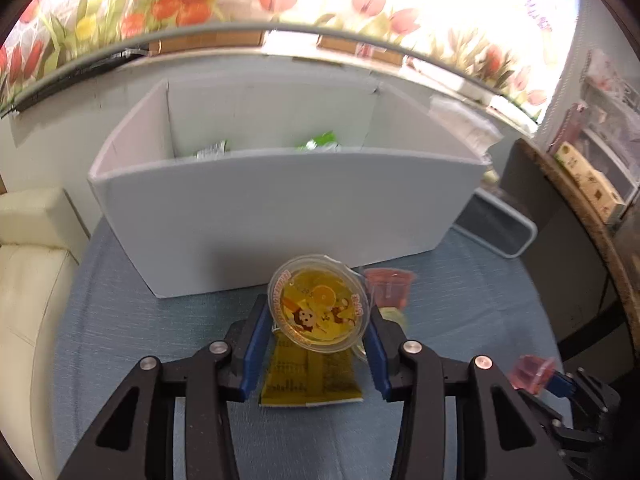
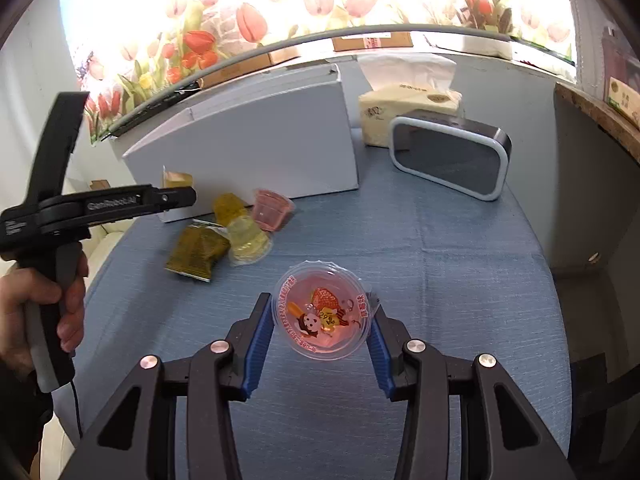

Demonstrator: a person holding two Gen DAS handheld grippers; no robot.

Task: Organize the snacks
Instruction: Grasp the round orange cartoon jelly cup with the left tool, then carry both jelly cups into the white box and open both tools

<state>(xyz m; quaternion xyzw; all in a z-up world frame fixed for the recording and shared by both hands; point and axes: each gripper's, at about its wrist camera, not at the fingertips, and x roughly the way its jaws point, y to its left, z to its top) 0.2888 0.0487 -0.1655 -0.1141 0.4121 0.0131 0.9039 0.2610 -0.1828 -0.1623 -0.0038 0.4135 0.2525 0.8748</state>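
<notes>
here, "genrobot.ai" is read on the left gripper (image 1: 318,320), pinched on an orange jelly cup (image 1: 318,304) before a white box (image 1: 280,216). a strawberry jelly cup (image 2: 322,314) is pinched by the right gripper (image 2: 320,320) above a blue tablecloth (image 2: 440,264); tulip wallpaper (image 2: 248,24) is seen behind.

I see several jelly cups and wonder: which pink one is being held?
The pink cup with the strawberry lid, clamped in the right gripper. The other pink cup sits loose on the table by the white box.

The white box (image 1: 280,216) wall rises just ahead; bare blue tablecloth (image 2: 440,280) lies open rightward.
</notes>
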